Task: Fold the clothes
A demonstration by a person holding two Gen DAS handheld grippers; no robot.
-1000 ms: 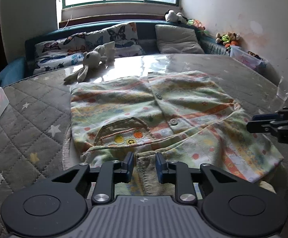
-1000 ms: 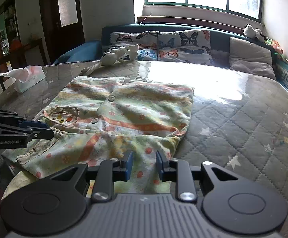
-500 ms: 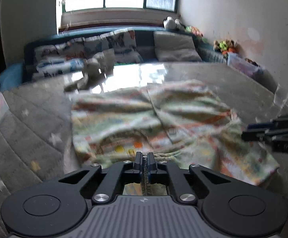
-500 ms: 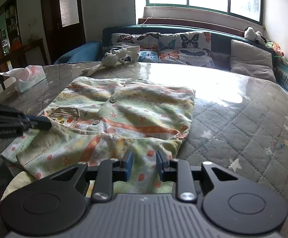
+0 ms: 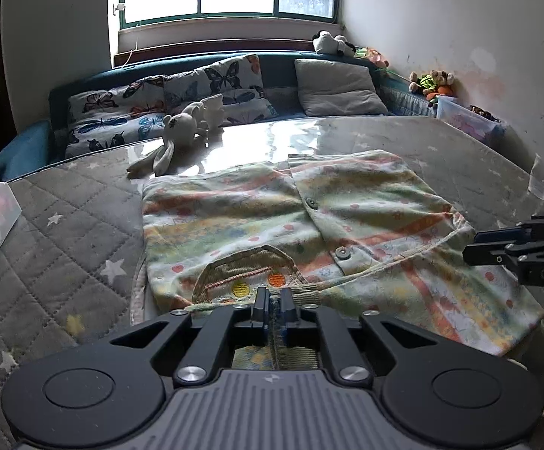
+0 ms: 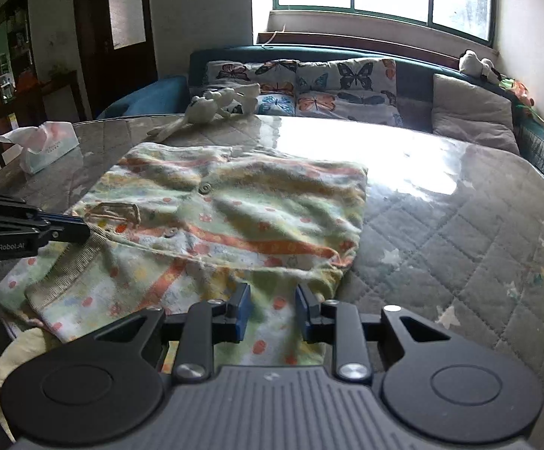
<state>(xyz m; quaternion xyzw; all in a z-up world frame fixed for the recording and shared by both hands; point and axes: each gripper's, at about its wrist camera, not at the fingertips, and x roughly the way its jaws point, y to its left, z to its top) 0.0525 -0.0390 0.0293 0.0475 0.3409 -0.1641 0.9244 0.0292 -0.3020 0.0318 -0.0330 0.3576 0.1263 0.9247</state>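
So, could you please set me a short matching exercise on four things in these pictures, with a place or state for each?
Things:
1. left gripper
2. right gripper
3. tissue box
4. toy rabbit

Places or states:
A. jaws apart above the near hem
B. on the table, beyond the shirt's far edge
C. shut on a ribbed edge of the shirt
D. by the table's left edge

Pairs: 1-C, 2-A, 3-D, 4-B

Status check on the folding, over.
Left gripper shut on shirt hem. Right gripper open over shirt's near edge, gripping nothing. Shirt on the table, partly folded. Nothing in the way.
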